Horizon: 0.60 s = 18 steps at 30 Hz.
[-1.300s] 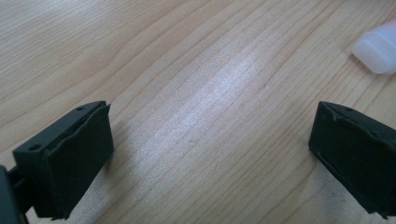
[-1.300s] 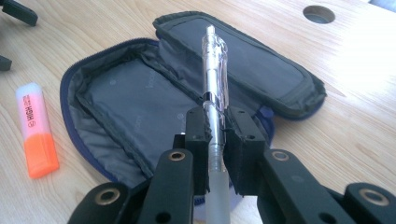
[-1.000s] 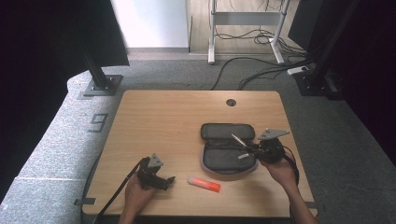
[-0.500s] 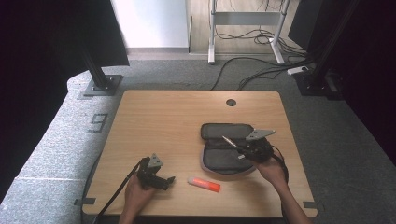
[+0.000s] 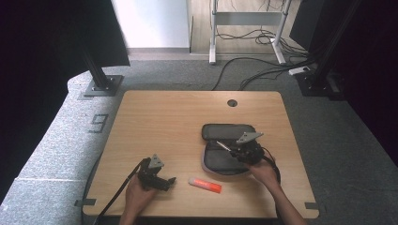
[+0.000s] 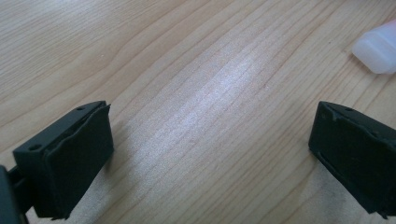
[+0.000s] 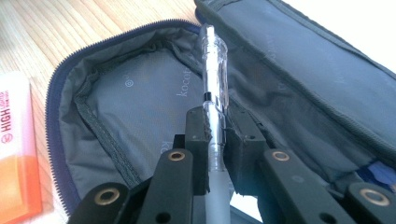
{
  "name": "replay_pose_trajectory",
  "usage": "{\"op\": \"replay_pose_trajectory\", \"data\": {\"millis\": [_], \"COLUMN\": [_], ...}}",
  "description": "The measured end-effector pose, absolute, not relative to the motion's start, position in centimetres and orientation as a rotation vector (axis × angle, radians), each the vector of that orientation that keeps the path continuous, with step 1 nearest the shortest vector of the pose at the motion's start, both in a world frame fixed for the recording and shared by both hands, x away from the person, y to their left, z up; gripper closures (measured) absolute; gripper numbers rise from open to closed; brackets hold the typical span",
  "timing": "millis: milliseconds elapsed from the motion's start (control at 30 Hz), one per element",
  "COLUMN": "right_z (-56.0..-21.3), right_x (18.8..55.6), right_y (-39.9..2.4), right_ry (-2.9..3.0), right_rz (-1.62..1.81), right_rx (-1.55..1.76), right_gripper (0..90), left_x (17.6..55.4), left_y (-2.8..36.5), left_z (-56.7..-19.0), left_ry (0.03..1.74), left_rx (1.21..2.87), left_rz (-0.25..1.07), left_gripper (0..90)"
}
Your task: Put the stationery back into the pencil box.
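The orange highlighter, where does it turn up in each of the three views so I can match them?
High view: the orange highlighter lies on the table, lower middle, between the two grippers.
Left gripper view: its pale end is at the upper right edge.
Right gripper view: it runs along the left edge, beside the open pencil case.
Shared landmark: the wood grain of the table.
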State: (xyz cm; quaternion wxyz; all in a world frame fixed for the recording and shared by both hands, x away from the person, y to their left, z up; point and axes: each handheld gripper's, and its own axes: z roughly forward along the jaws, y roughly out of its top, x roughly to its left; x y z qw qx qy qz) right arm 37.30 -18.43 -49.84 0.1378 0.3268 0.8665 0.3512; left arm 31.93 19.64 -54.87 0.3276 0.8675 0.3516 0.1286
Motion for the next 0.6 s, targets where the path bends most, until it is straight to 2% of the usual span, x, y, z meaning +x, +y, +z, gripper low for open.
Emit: {"op": "replay_pose_trajectory", "data": {"millis": [400, 533, 600], "right_z": [-51.5, -51.3, -51.0], "right_x": [37.8, 37.9, 37.9], "right_y": [-17.3, -17.5, -17.6], "right_ry": [2.570, 2.563, 2.554], "right_rz": [0.937, 0.944, 0.944], "right_rx": [0.951, 0.969, 0.969], "right_gripper": [77.8, 69.5, 68.5], "left_x": [31.9, 31.9, 31.9], "left_y": [19.6, 19.6, 19.6], "left_z": [-54.9, -54.9, -54.9], "left_ry": [0.920, 0.920, 0.920], "left_rx": [2.272, 2.272, 2.272], "left_rz": [0.337, 0.337, 0.336], "left_gripper": [0.0, 0.0, 0.0]}}
